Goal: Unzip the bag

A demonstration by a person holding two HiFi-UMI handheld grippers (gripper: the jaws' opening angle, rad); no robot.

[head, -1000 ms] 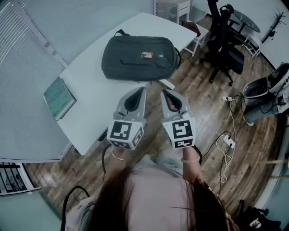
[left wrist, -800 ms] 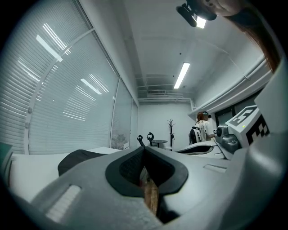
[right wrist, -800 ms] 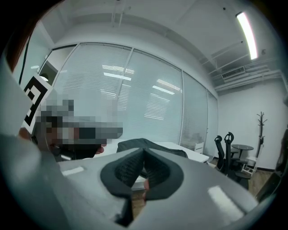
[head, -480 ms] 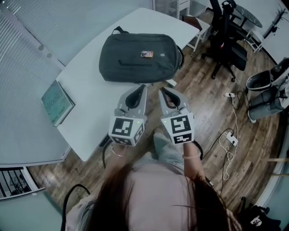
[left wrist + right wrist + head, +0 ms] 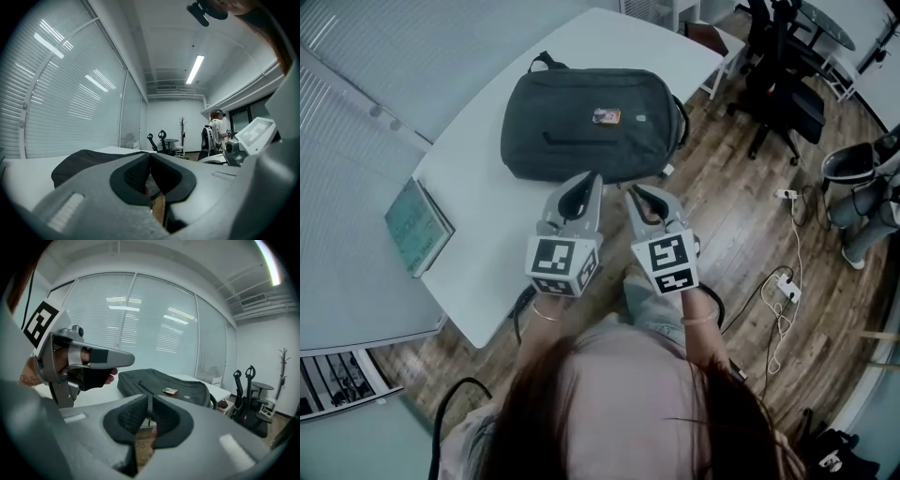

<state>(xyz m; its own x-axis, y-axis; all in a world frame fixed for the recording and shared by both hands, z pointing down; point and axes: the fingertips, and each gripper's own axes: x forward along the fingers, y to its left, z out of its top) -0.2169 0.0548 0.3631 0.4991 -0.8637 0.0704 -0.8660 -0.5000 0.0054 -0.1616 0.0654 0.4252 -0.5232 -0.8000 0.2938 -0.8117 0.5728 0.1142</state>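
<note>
The bag (image 5: 581,117), a dark grey backpack, is lying flat on the white desk (image 5: 478,253) and is looking closed all round, so I am seeing nothing of what is inside it. A small rectangular patch (image 5: 605,116) is sitting near the middle of its upper face, with a tiny oval mark (image 5: 636,118) just at the patch's 3 o'clock. Any writing on either is too small for me to read. A dark line (image 5: 572,139) is running along that face; I cannot tell whether it is a zip or a seam. In the head view the bag's long axis is running from 9 o'clock to 3 o'clock, with the carry handle (image 5: 546,64) poking out at the 10 o'clock corner and a strap (image 5: 677,112) looping round the 3 o'clock end. A green-covered book (image 5: 417,225) is lying at the bag's 8 o'clock, near the desk's edge, its print unreadable. I am holding my left claw (image 5: 591,178) and my right claw (image 5: 631,191) side by side at the bag's 6 o'clock, both pointing toward 12 o'clock at it. Each claw is pressing its jaws together with nothing between them. In the right gripper view the bag is lying ahead of the claw and apart from it.
</note>
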